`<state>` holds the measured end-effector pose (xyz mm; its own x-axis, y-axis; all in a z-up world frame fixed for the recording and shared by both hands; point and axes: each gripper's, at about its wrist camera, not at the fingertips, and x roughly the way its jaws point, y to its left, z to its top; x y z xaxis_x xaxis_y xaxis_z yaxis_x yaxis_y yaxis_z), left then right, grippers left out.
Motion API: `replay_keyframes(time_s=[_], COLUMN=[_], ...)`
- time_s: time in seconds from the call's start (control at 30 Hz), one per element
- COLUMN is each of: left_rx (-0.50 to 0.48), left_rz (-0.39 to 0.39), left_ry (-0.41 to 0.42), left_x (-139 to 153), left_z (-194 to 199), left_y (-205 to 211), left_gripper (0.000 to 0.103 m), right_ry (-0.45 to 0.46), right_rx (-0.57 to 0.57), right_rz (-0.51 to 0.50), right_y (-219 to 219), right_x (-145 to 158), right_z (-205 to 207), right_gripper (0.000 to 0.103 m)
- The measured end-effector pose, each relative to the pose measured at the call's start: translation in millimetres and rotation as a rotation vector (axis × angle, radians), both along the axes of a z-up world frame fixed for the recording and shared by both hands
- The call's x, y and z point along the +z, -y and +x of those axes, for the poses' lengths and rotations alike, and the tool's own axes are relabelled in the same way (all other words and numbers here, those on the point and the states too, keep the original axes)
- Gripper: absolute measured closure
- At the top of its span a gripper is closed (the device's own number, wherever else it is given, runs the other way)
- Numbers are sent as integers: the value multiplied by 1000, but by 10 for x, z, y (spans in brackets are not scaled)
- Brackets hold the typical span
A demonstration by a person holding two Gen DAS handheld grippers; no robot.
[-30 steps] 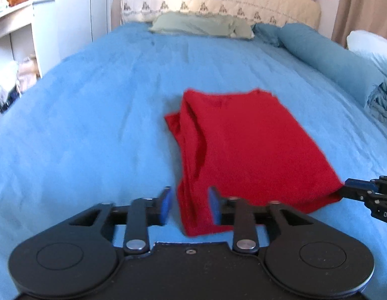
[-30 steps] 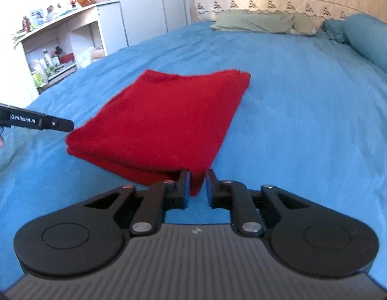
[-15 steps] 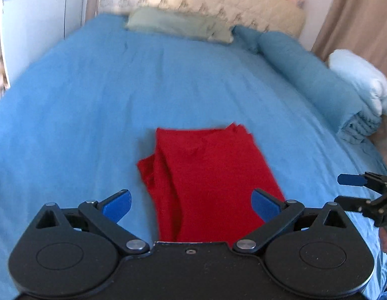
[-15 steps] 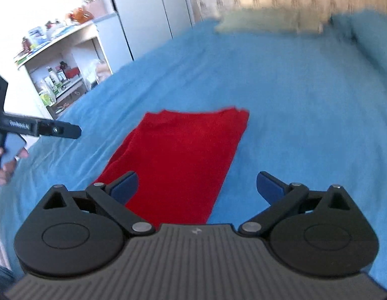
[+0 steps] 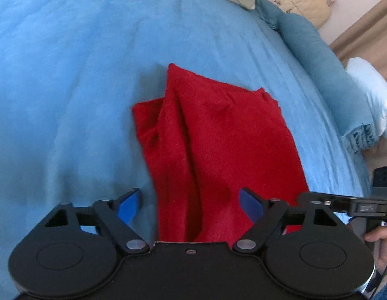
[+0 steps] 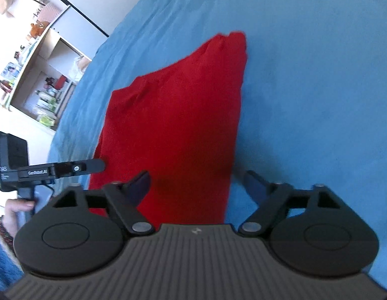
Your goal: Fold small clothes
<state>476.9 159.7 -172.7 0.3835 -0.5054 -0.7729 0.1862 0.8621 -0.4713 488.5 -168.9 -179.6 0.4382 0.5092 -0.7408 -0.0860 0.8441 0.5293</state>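
Both released since a second ago — left gripper (image 5: 188, 203), right gripper (image 6: 197, 183) fingers spread, above folded red garment (image 5: 218, 145), freeing its hem — bed (image 5: 68, 75).

Both wrist views look down close — sharing the red garment (image 5: 218, 145) on the bed (image 5: 68, 75).

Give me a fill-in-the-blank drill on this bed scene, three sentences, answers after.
1. The folded garment on the bed sheet is coloured ____.
2. The left tool has its fingers ____.
3. The right tool grips ____.

Answers: red; open; nothing
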Motion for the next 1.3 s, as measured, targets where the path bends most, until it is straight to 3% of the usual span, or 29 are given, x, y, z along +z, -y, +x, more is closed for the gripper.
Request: replay_keyframes(time_s=[0.03,0.17,0.3,0.4,0.7,0.93,1.03,1.1,1.23,1.3], left_rx=[-9,-27,-16,-21,-57,-78,-85,-104,-116,-98], left_rz=[-5,28,43,86,110,60,53,93,149,219], left_ry=[1,24,64,110,202,268,261,266,223,235], left_x=[-19,-83,-15,107,682,931,848,747,374,237], left_z=[13,38,-31,-104,-639,-1526,-1905,-2095,-2310,-2370], left_y=[29,157,154,221,416,690,866,1022,1280,1358], left_gripper=[37,41,69,76,78,78,78,77,77,76], right_ry=[-3,14,61,139,258,304,297,289,266,248], right_rx=[0,-18,-30,-12,2,5,14,26,64,54], right_rz=[11,32,-46,-126,-140,-150,-166,-184,-233,-250], right_y=[-11,-76,-217,-383,-345,10,192,279,476,543], right_x=[-34,-91,-4,174,824,1240,1209,1102,653,428], right_z=[14,74,69,-39,-519,-1459,-1836,-2054,-2369,-2453], right_gripper=[14,17,55,62,64,64,64,64,64,64])
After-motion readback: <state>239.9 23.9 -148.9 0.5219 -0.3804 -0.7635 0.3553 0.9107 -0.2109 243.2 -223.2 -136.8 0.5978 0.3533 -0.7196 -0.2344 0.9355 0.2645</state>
